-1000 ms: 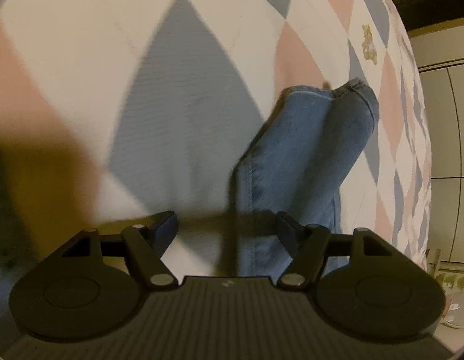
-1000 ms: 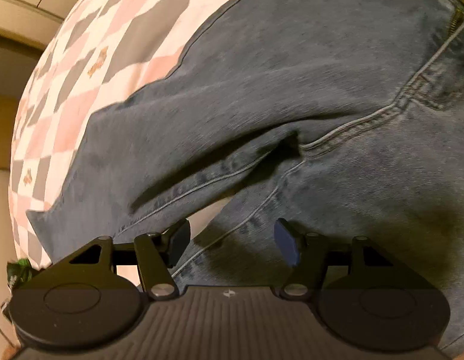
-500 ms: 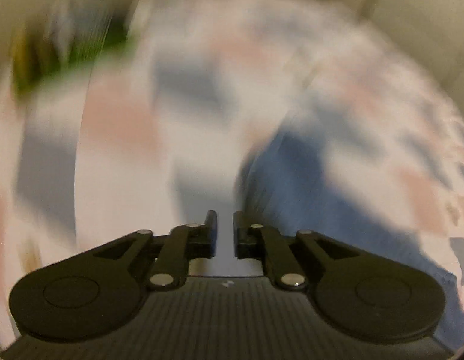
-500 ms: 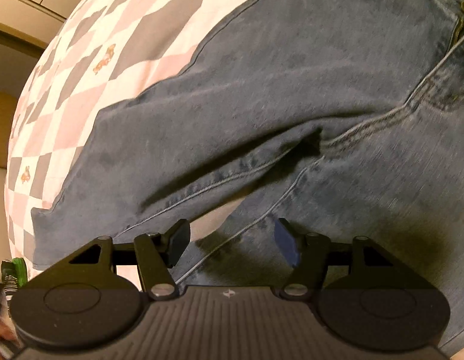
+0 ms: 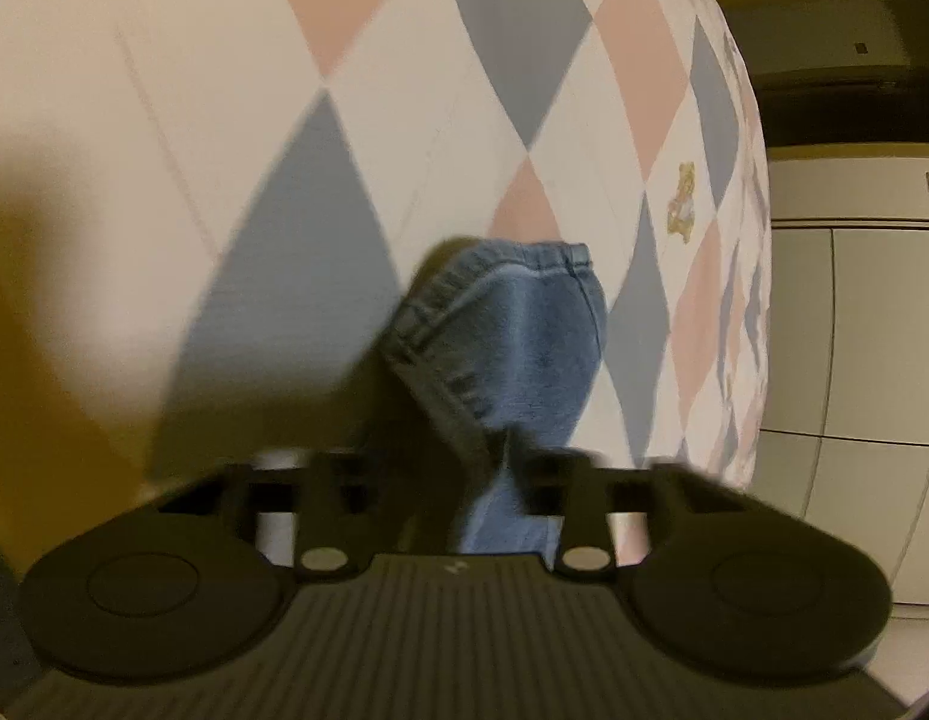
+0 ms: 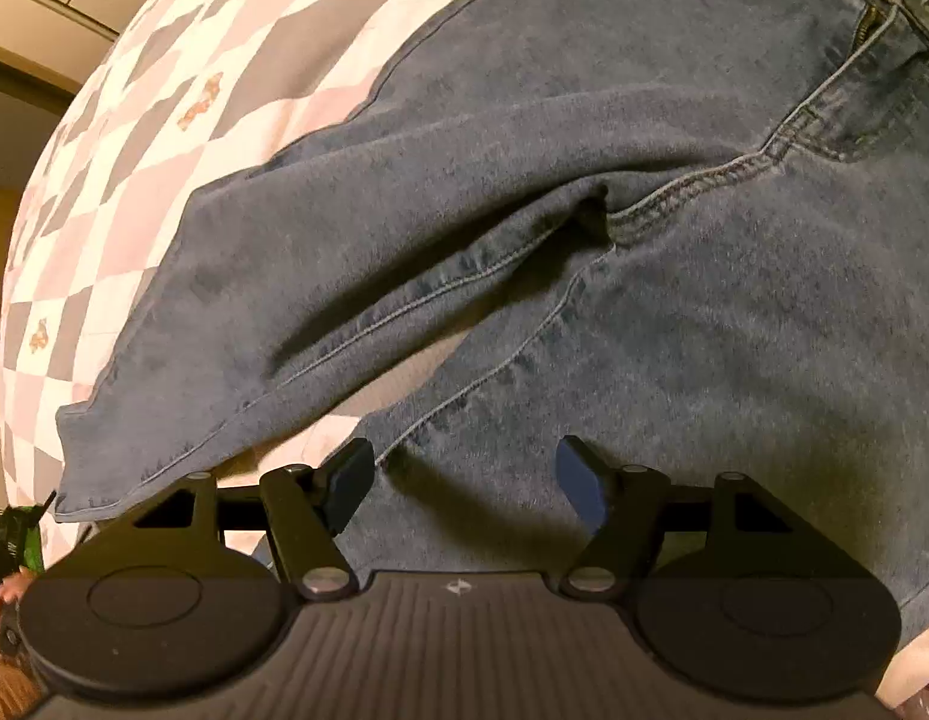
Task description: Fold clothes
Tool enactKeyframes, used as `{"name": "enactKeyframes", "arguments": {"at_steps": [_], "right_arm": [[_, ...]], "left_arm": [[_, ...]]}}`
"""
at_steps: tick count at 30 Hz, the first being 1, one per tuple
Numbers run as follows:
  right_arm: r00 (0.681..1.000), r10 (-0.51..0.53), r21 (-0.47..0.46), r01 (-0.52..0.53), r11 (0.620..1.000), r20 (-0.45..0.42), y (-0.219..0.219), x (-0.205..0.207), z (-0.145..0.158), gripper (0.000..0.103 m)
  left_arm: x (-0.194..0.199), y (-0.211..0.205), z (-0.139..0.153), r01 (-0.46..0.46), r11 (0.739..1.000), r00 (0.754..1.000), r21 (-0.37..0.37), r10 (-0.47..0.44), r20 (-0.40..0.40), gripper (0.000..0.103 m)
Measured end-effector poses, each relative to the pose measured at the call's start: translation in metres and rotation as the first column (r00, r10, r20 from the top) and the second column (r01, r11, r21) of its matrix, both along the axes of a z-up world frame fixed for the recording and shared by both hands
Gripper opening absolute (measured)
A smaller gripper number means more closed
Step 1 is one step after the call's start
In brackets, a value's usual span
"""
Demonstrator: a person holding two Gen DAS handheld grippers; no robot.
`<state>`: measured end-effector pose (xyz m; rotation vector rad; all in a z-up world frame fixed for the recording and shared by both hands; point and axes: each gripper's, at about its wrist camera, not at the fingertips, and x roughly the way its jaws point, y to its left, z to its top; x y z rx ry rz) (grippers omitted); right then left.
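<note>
Blue jeans point(image 6: 584, 192) lie spread on a diamond-patterned bedsheet point(image 6: 182, 96), both legs and the waistband with its button in view. My right gripper point(image 6: 461, 483) is open and empty, just above the near leg at the inseam. In the left wrist view, a jeans leg end with its hem point(image 5: 512, 324) rises from between the fingers of my left gripper point(image 5: 452, 480). The fingers are blurred, and their gap is hidden by the denim, which seems to be held.
The bedsheet point(image 5: 344, 120) with pink, grey and white diamonds and small bear prints fills the left view. White cabinet doors point(image 5: 854, 330) stand at the right. A green object point(image 6: 11, 534) and a hand show at the lower left of the right view.
My left gripper went from open, to shut during a fast blurred swing, and now has the jeans leg end between its fingers. The right gripper stayed open and drew back slightly.
</note>
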<state>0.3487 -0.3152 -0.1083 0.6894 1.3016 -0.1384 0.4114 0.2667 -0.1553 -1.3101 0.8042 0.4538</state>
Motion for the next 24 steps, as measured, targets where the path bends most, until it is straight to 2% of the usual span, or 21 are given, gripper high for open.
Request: {"name": "enactKeyframes", "arguments": {"at_steps": [2, 3, 4, 5, 6, 7, 8, 9, 10, 11, 12, 14, 15, 16, 17, 19, 22, 23, 24], "right_arm": [[1.000, -0.011, -0.009, 0.011, 1.000, 0.004, -0.001, -0.003, 0.003, 0.069], [1.000, -0.017, -0.016, 0.017, 1.000, 0.008, 0.000, -0.003, 0.005, 0.069], [1.000, -0.026, -0.025, 0.026, 0.999, 0.014, -0.001, -0.004, 0.007, 0.069], [0.999, -0.034, -0.033, 0.035, 0.999, 0.020, -0.002, -0.005, 0.010, 0.069], [0.999, -0.043, -0.038, 0.044, 0.998, 0.024, -0.004, -0.005, 0.012, 0.069], [0.998, -0.052, -0.042, 0.053, 0.998, 0.028, -0.005, -0.006, 0.014, 0.069], [0.998, -0.057, -0.042, 0.058, 0.997, 0.031, -0.006, -0.006, 0.015, 0.069], [0.998, -0.060, -0.042, 0.062, 0.997, 0.033, -0.006, -0.007, 0.015, 0.069], [0.997, -0.063, -0.041, 0.065, 0.997, 0.035, -0.006, -0.008, 0.016, 0.069], [0.997, -0.065, -0.037, 0.066, 0.997, 0.034, -0.006, -0.009, 0.015, 0.069], [0.997, -0.065, -0.032, 0.066, 0.997, 0.030, -0.005, -0.010, 0.015, 0.069], [0.998, -0.053, -0.027, 0.054, 0.998, 0.026, -0.001, -0.014, 0.015, 0.069], [0.998, -0.051, -0.030, 0.052, 0.998, 0.031, -0.004, -0.019, 0.018, 0.069], [0.998, -0.050, -0.033, 0.051, 0.998, 0.038, -0.007, -0.024, 0.021, 0.069], [0.998, -0.049, -0.037, 0.051, 0.998, 0.045, -0.011, -0.029, 0.025, 0.070], [0.996, -0.080, -0.040, 0.082, 0.996, 0.044, -0.026, -0.044, 0.026, 0.070], [0.990, -0.138, -0.063, 0.139, 0.988, 0.029, -0.059, -0.067, 0.026, 0.070], [0.988, -0.153, -0.070, 0.155, 0.985, 0.031, -0.070, -0.076, 0.027, 0.070], [0.986, -0.164, -0.077, 0.167, 0.983, 0.036, -0.082, -0.084, 0.028, 0.070]], "left_arm": [[0.011, 0.001, 0.016, 0.065, 0.995, 0.998, 0.079, -0.066, 0.013, 0.001], [0.016, -0.001, 0.028, 0.109, 0.983, 0.993, 0.147, -0.113, 0.019, 0.001], [0.017, -0.013, 0.051, 0.188, 0.934, 0.979, 0.302, -0.205, 0.023, 0.001], [0.019, -0.024, 0.075, 0.258, 0.855, 0.956, 0.450, -0.294, 0.011, 0.001], [0.020, -0.035, 0.094, 0.315, 0.754, 0.928, 0.577, -0.373, -0.018, 0.002], [0.021, -0.044, 0.101, 0.361, 0.652, 0.901, 0.667, -0.427, -0.070, 0.006], [0.023, -0.052, 0.102, 0.408, 0.546, 0.875, 0.732, -0.464, -0.141, 0.013], [0.027, -0.055, 0.086, 0.478, 0.464, 0.849, 0.746, -0.462, -0.256, 0.017], [0.031, -0.056, 0.069, 0.546, 0.396, 0.817, 0.738, -0.446, -0.365, 0.028], [0.035, -0.049, 0.045, 0.614, 0.384, 0.782, 0.689, -0.412, -0.467, 0.034], [0.037, -0.038, 0.022, 0.671, 0.401, 0.741, 0.624, -0.375, -0.556, 0.034], [0.028, -0.025, 0.012, 0.659, 0.458, 0.750, 0.597, -0.344, -0.565, 0.039], [0.024, -0.021, 0.011, 0.651, 0.477, 0.755, 0.591, -0.323, -0.571, 0.040], [0.020, -0.025, 0.020, 0.641, 0.465, 0.761, 0.610, -0.285, -0.583, 0.040], [0.015, -0.028, 0.028, 0.632, 0.460, 0.766, 0.624, -0.252, -0.591, 0.048], [-0.001, -0.031, 0.040, 0.614, 0.494, 0.775, 0.616, -0.232, -0.587, 0.053], [-0.025, -0.036, 0.058, 0.585, 0.548, 0.788, 0.598, -0.211, -0.578, 0.052], [-0.041, -0.042, 0.063, 0.579, 0.580, 0.794, 0.573, -0.241, -0.558, 0.052], [-0.058, -0.051, 0.068, 0.587, 0.597, 0.791, 0.548, -0.277, -0.546, 0.052]]}}
